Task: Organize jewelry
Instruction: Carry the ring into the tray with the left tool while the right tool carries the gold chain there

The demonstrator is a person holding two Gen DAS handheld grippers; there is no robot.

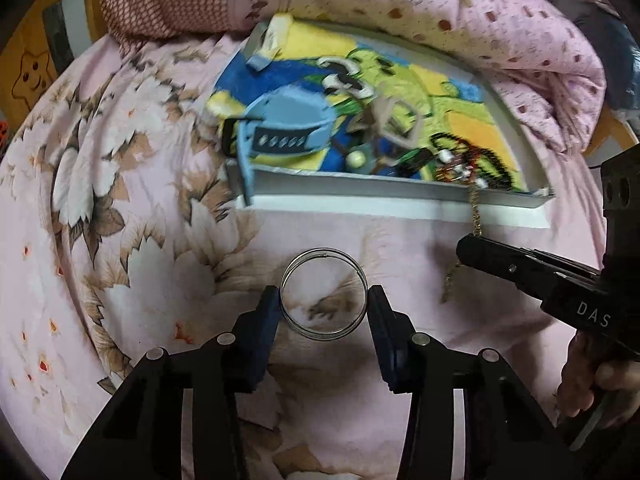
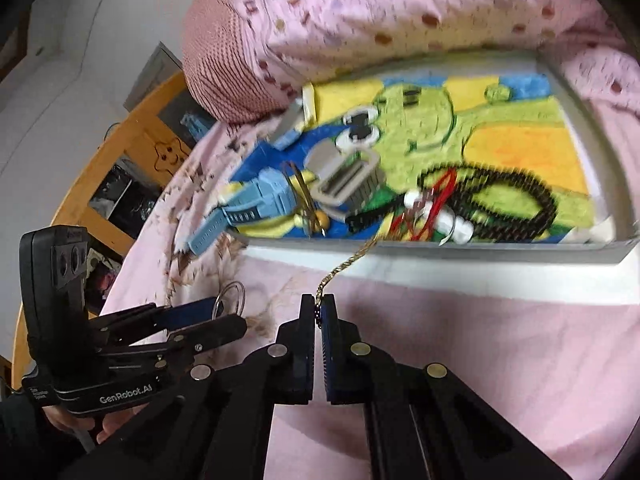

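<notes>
Left claw (image 1: 323, 300) pinches the silver bangle (image 1: 324, 293) over the bed, right claw (image 2: 319, 309) is clamped on the gold chain (image 2: 347, 261) trailing over the tray (image 2: 460, 268) rim: lift both slowly, avoid snagging the bead tangle.

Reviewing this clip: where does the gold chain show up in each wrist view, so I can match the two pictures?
Left wrist view: the gold chain hangs at right, from the white tray's front wall down to the right gripper.
Right wrist view: the chain runs from the tray's front wall down to centre, pinched in the right gripper.
Shared landmark: the blue watch at the tray's left end.
</notes>
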